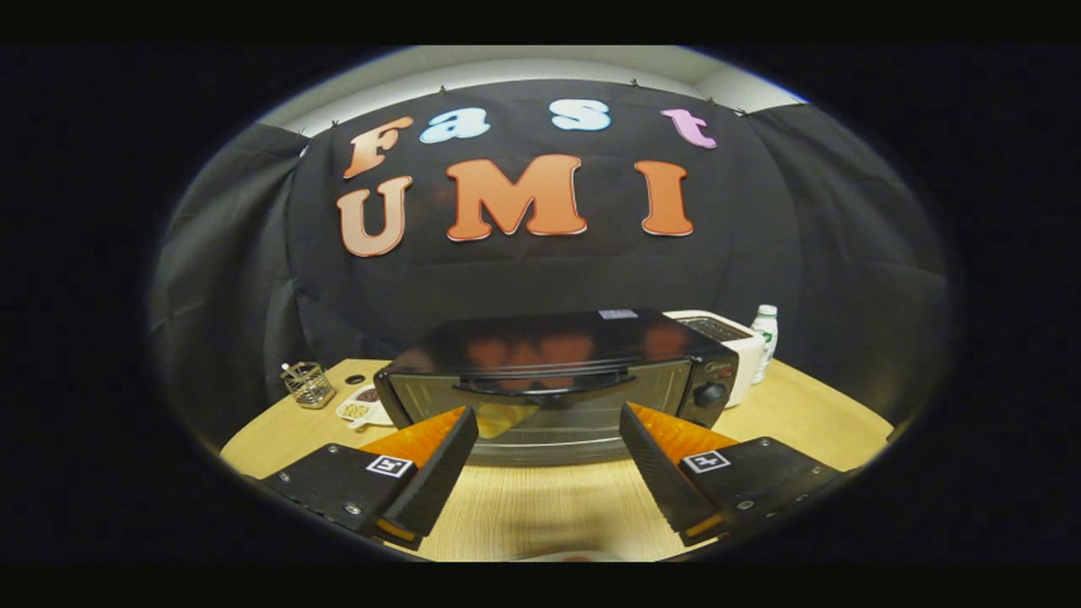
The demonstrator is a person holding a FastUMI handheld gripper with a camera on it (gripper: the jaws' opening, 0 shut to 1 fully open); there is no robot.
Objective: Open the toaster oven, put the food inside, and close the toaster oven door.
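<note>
- The oven (553, 376), black and glossy, stands mid-table with its door (540, 405) closed; the handle (545, 387) runs across the door's top and a knob (711, 393) sits at its right end.
- The gripper (549, 426) hovers just before the door, fingers spread apart, holding nothing.
- The table (540, 515) is pale wood, backed by black cloth.
- Toward the table's left edge: a wire basket (308, 384) and a small dish (363, 405).
- Behind the oven's right end: a white appliance (726, 338) and a bottle (765, 338).
</note>
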